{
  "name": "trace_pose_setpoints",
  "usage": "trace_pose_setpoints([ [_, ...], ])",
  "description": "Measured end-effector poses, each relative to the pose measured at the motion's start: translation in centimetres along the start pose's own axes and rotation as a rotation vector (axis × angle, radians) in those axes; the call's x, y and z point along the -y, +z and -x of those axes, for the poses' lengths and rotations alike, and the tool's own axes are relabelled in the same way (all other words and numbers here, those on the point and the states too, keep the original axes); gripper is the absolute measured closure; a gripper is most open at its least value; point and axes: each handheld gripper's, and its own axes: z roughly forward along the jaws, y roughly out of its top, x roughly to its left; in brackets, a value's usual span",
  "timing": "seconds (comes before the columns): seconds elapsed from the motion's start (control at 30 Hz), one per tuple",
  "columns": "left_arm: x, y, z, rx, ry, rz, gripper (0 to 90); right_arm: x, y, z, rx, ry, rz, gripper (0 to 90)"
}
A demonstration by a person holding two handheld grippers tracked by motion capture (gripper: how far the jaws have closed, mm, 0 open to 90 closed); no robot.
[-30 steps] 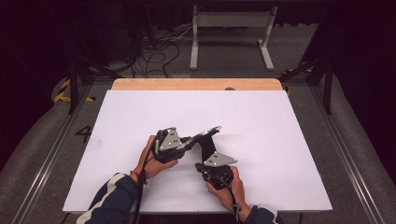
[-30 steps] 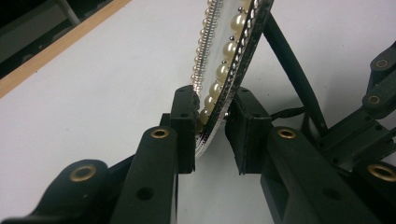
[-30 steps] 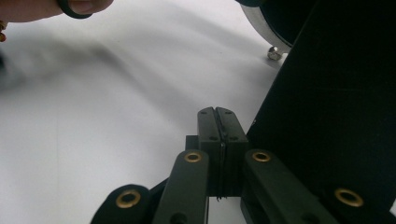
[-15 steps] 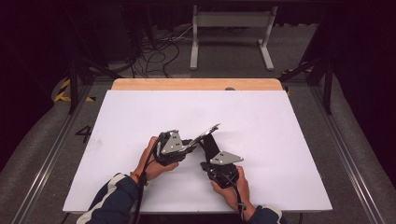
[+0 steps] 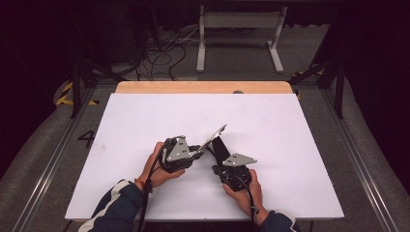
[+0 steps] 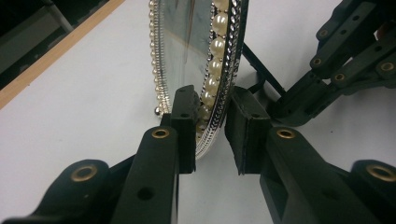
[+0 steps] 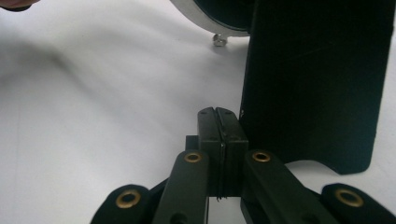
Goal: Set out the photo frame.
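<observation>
A silver picture frame (image 5: pixel 218 134) edged with pearls (image 6: pixel 218 51) is held tilted above the white table (image 5: pixel 145 121). My left gripper (image 5: pixel 203 150) (image 6: pixel 212 128) is shut on its lower edge, one pad on the glass side and one behind. A black back stand (image 7: pixel 317 84) juts from the frame's rear. My right gripper (image 5: pixel 221 153) (image 7: pixel 219 126) is shut, its pads pressed together with nothing between them, just left of the stand in the right gripper view. The frame's rim (image 7: pixel 210 18) shows above it. The right gripper (image 6: pixel 345 60) also appears in the left gripper view.
The white sheet covers a wooden tabletop whose far edge (image 5: pixel 203 87) is bare. Beyond it stand a white metal rack (image 5: pixel 239 34) and loose cables (image 5: pixel 159 53) on the floor. Metal rails (image 5: pixel 53 159) run along both sides of the table.
My right gripper has drifted a little to the right beside the stand. The left gripper keeps the frame tilted in nearly the same place.
</observation>
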Motion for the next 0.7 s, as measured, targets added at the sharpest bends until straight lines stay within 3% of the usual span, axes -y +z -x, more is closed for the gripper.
trace_pose_setpoints([
  [0.3, -0.1, 0.1, 0.1, 0.006, 0.006, 0.000, 74.0, 0.0, -0.1, 0.7, 0.016, 0.004, -0.007, 90.0],
  [0.7, -0.2, 0.4, 0.2, 0.016, -0.017, 0.020, 74.0, 0.0, -0.2, 1.4, 0.032, -0.002, -0.011, 90.0],
])
